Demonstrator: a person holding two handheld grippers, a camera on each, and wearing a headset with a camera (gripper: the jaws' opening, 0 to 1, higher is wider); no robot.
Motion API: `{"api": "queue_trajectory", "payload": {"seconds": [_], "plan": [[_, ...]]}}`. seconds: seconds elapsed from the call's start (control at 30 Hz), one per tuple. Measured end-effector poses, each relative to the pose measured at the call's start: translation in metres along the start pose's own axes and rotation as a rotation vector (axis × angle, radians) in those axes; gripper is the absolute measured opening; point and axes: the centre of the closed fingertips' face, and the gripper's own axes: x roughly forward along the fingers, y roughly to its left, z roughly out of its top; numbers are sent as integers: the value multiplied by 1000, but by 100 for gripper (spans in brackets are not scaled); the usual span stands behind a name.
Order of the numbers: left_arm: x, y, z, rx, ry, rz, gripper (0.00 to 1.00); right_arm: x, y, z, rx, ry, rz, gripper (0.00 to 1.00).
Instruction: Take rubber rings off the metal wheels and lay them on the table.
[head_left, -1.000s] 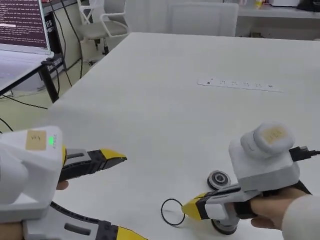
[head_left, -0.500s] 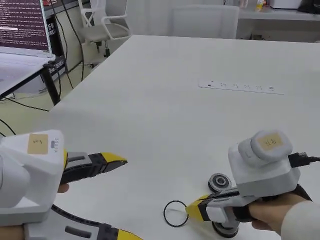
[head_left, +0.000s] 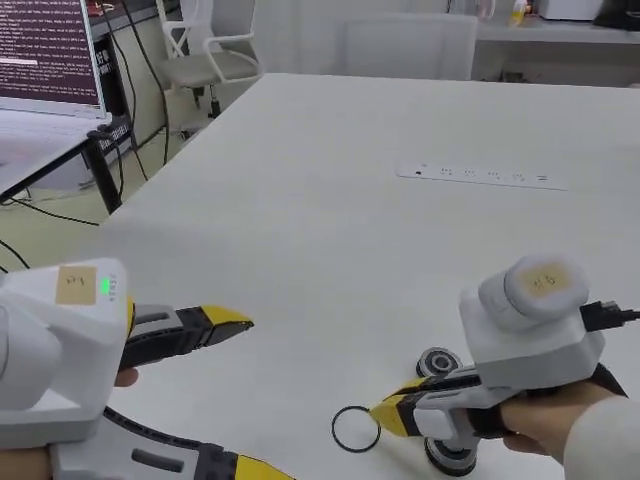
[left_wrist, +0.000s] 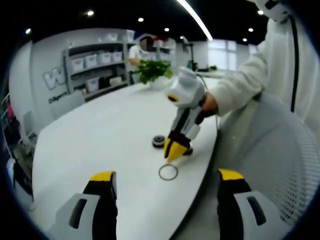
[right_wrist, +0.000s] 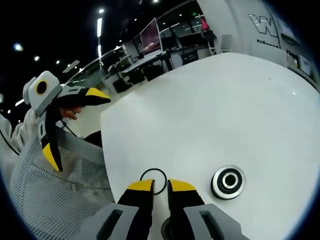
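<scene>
1. Just ahead of my right gripper (right_wrist: 161, 186), the rubber ring (right_wrist: 152, 181) lies flat on the white counter (head_left: 330, 230), off any wheel. Its near edge runs behind one jaw tip, so I can't tell if they're touching.
2. The right gripper is clenched. The jaws are pinched down to a thin slit with nothing between them.
3. One metal wheel (right_wrist: 228, 182) sits flat on the counter just to the right of that gripper, apart from the ring. It's dark around the rim and silver inside, with a dark hub.
4. A second wheel (head_left: 450, 456) is tucked under the right gripper's body. It's mostly hidden, so I can't say whether it has a ring on it.
5. My left gripper (head_left: 255, 395) hangs well off to the left of the right one, by the near edge of the counter. It's released, with the jaws spread wide and holding nothing.
6. From the left gripper view, the ring lies straight ahead, lined up between the two jaws but further out. The right gripper's yellow tip points down at it.
7. Way beyond both grippers, a white power strip (head_left: 480, 175) lies on the counter.
</scene>
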Motion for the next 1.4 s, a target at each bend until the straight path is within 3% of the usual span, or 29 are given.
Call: {"api": "queue_trajectory", "payload": {"seconds": [0.07, 0.2, 0.37, 0.57, 0.83, 1.13, 1.4], "plan": [[0, -1, 0, -6, -1, -2, 84, -2, 1, 5, 2, -19, 9, 10], [1, -3, -1, -13, 2, -15, 87, -7, -3, 11, -52, -31, -21, 21], [2, -4, -2, -21, 10, -22, 87, -19, 0, 26, -80, -79, -14, 25], [2, -4, -2, -19, 10, -20, 87, -32, 7, 35, -95, -104, -4, 39], [2, -4, -3, -19, 9, -20, 87, -53, 11, 57, -94, -202, -6, 52], [3, -4, -3, -19, 9, -24, 87, -81, 11, 73, -111, -307, -15, 58], [2, -3, 0, -25, -7, -19, 87, -105, 11, 72, -137, -379, -17, 62]]}}
